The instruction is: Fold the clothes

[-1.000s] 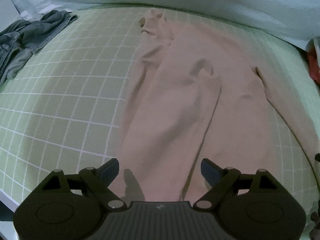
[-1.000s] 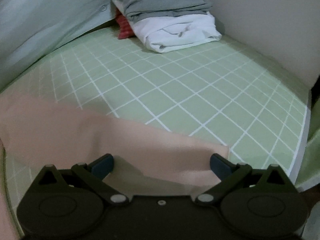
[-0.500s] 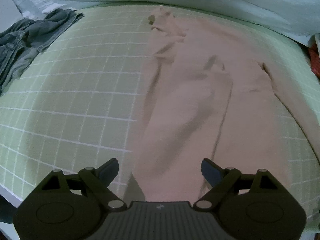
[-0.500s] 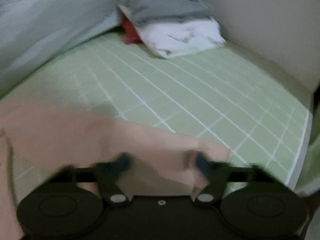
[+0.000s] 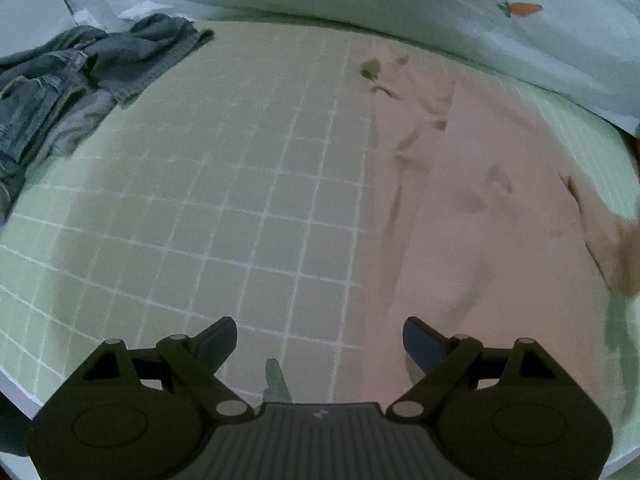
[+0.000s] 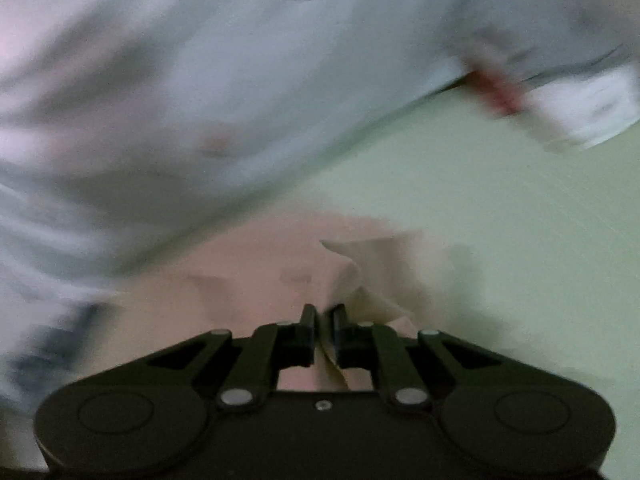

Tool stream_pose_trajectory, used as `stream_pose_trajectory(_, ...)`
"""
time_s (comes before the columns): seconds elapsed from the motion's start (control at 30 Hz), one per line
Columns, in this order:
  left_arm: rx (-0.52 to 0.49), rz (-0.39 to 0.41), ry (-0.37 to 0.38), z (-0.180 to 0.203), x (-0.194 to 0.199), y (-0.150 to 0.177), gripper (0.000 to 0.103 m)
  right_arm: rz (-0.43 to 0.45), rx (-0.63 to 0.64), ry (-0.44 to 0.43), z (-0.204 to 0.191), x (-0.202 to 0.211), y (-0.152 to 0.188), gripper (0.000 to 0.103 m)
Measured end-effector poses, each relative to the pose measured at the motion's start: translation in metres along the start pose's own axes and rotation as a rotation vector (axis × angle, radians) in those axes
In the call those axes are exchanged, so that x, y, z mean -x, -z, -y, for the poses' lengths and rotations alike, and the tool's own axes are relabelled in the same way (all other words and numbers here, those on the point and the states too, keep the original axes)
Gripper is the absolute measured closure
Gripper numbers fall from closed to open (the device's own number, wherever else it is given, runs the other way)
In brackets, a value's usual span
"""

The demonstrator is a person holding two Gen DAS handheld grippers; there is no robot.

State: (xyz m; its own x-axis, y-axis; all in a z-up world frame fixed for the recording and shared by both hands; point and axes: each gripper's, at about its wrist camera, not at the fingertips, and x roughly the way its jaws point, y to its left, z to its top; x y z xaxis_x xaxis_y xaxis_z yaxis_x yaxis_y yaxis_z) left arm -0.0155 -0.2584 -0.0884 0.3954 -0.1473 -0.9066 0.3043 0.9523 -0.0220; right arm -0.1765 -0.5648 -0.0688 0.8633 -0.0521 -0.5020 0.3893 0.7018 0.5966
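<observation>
A pink long-sleeved garment (image 5: 460, 220) lies spread on the green checked bed sheet (image 5: 200, 200). My left gripper (image 5: 318, 332) hangs open over the sheet at the garment's near left edge, its right finger over pink cloth and nothing between the fingers. In the blurred right wrist view, my right gripper (image 6: 324, 316) is closing, with a fold of the pink garment (image 6: 260, 264) pinched between its fingers and raised off the sheet (image 6: 500, 200). The lifted sleeve (image 5: 616, 248) shows at the left wrist view's right edge.
Crumpled grey-blue jeans (image 5: 80, 76) lie at the far left of the bed. A pale quilt with a carrot print (image 5: 440, 8) runs along the far side and fills the upper left of the right wrist view as the quilt (image 6: 240, 80). Folded clothes (image 6: 592, 108) sit at the far right.
My right gripper went from wide open to pinched on the pink sleeve end, then lifted and tilted up. The left gripper slid left, so more green sheet lies under it.
</observation>
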Motion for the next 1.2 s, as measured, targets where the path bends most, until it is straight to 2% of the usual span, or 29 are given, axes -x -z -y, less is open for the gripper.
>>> stream_pose_trajectory(0.07,-0.001,0.012,0.003,-0.002,0.001,-0.002,0.012,-0.069,-0.068,-0.131,-0.017,-0.015,0.005,0.085)
stream_pose_trajectory(0.1,-0.001,0.013,0.005,-0.003,0.0,-0.003,0.012,-0.108,-0.101,-0.19,-0.025,-0.023,0.008,0.055)
stream_pose_trajectory(0.13,0.001,0.014,0.006,-0.004,0.001,-0.003,0.012,-0.149,-0.117,-0.203,-0.03,-0.031,0.011,0.024)
stream_pose_trajectory(0.17,0.004,0.014,0.008,-0.004,0.001,-0.003,0.012,-0.171,-0.104,-0.173,-0.033,-0.036,0.014,0.018)
stream_pose_trajectory(0.3,0.029,0.014,0.017,-0.004,-0.001,-0.005,0.012,-0.169,0.065,0.108,-0.028,-0.037,0.023,0.014)
stream_pose_trajectory(0.43,0.028,0.02,0.035,0.005,-0.003,-0.009,0.012,-0.108,0.009,0.277,0.006,-0.022,0.019,0.01)
stream_pose_trajectory(0.53,-0.013,0.039,0.063,0.023,-0.006,-0.015,0.012,-0.083,0.009,0.388,0.024,-0.015,0.011,0.01)
stream_pose_trajectory(0.63,-0.085,0.063,0.12,0.052,-0.01,-0.022,0.014,-0.084,0.019,0.422,0.037,-0.011,0.005,0.01)
stream_pose_trajectory(0.73,-0.165,0.081,0.181,0.084,-0.019,-0.029,0.021,-0.092,0.029,0.446,0.05,-0.007,0.002,0.01)
stream_pose_trajectory(0.8,-0.192,0.081,0.189,0.102,-0.029,-0.032,0.03,-0.109,0.037,0.459,0.056,-0.007,0.003,0.01)
stream_pose_trajectory(0.9,-0.205,0.067,0.205,0.12,-0.044,-0.038,0.035,-0.132,0.043,0.477,0.065,-0.007,0.002,0.01)
stream_pose_trajectory(1.0,-0.18,0.032,0.225,0.124,-0.057,-0.039,0.047,-0.14,0.05,0.496,0.074,-0.004,0.002,0.01)
stream_pose_trajectory(1.1,-0.178,0.014,0.2,0.128,-0.066,-0.041,0.07,-0.143,0.026,0.521,0.085,-0.001,-0.001,0.01)
stream_pose_trajectory(1.13,-0.174,0.019,0.203,0.128,-0.065,-0.041,0.083,-0.144,0.016,0.529,0.088,0.0,-0.002,0.01)
stream_pose_trajectory(1.2,-0.163,0.031,0.214,0.126,-0.061,-0.043,0.092,-0.143,-0.003,0.542,0.094,0.0,-0.004,0.01)
